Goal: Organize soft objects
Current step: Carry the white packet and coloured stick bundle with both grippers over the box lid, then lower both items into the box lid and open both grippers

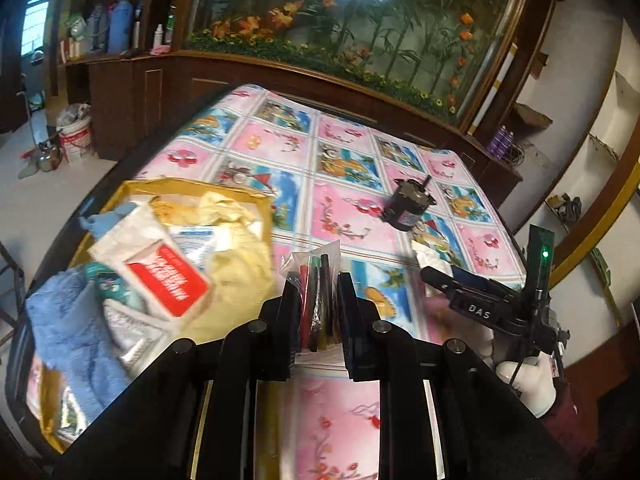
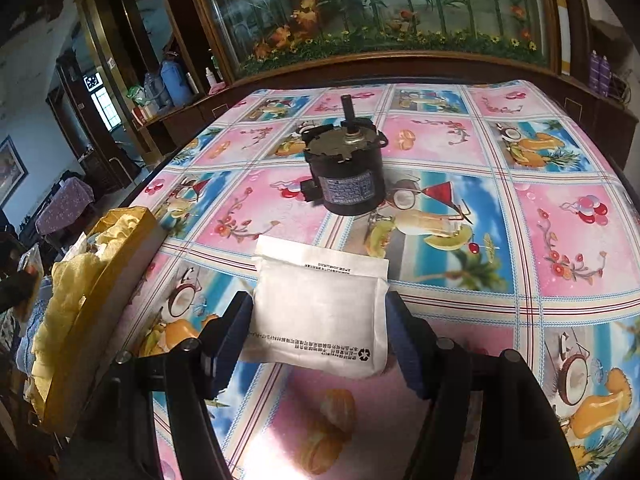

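Looking down across the table [image 2: 560, 240], I see its glossy cloth of pink and blue squares printed with fruit, drinks and flowers, and behind it a long dark wooden cabinet [image 1: 132, 92] under a big glass panel painted with bamboo and orange flowers [image 2: 380, 8]. Off to the left in my left camera there is a pale floor with one white bucket [image 1: 76, 136], and bottles stand on the cabinet ledge. My left gripper [image 1: 316, 320] is pressed together, pinching one clear packet of thin coloured sticks [image 1: 316, 280], red, green and dark, and that packet is up off the cloth. Just left of it sits one yellow-rimmed box [image 1: 192, 188] at the table's left edge, already piled: one blue fluffy towel [image 1: 68, 328], one crumpled yellow cloth [image 1: 236, 264], one white pouch with a red label [image 1: 160, 264], plus other packets I cannot tell apart in the blur. My right gripper [image 2: 320, 332] stands spread, one blue pad on each side of one flat white pouch [image 2: 320, 304] lying on the cloth; whether the pads touch its edges I cannot tell. Beyond that pouch, near the middle of the table, stands one small black motor [image 2: 344, 172] with its shaft pointing up, apart from everything else. From the left camera I can also see my right gripper low over the table with a green light on it and a white glove [image 1: 528, 384] behind it.
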Motion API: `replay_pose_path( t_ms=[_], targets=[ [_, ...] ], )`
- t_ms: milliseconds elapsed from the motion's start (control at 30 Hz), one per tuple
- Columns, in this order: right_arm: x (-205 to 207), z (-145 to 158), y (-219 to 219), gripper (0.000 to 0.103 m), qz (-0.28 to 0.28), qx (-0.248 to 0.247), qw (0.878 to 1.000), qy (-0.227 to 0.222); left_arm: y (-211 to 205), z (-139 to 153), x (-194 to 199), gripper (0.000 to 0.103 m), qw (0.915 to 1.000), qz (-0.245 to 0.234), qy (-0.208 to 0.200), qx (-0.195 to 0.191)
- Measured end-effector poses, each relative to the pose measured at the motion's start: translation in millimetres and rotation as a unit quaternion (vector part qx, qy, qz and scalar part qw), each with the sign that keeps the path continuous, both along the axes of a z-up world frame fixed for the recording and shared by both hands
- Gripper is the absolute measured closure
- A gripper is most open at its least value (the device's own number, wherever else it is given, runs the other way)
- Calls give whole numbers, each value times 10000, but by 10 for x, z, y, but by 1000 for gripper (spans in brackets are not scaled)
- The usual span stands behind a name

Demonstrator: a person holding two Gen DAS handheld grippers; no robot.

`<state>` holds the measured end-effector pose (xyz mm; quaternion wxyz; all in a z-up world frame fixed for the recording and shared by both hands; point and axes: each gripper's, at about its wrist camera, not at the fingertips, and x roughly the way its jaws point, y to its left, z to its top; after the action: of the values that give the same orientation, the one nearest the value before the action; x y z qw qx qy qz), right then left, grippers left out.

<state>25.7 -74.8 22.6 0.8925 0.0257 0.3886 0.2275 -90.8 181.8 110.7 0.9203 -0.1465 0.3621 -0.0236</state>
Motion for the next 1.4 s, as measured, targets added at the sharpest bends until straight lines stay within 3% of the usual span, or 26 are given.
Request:
replay_pose_path(
  t_ms=[233,500,800,967,1033,1167,1400],
  targets=[
    [-81,0,130,36,172,-23,9998,-47,599,-109,-278,86,9973,718,56,-164],
    [-382,265,554,36,715,15,9973,-165,855,-282,-327,86,9959,825,118,-348],
    [-426,607,1383,36,1446,-5,9893,-188,1087,-415,-149,85,9938,1079,157,-216],
    [-296,629,1933,36,1784,-208,9837,-68,1223,-464,-137,75,9922,1090,107,-591],
    [-204,595,2137,36,1876,-303,9818,20,1223,-438,-184,61,9923,1054,0,-649],
    [-14,463,2487,36,1973,-521,9787,228,1232,-351,-302,52,9923,1074,-150,-604],
    [140,210,2838,32,2086,-745,9739,500,1305,-283,-487,51,9901,1185,-366,-658]
  ],
)
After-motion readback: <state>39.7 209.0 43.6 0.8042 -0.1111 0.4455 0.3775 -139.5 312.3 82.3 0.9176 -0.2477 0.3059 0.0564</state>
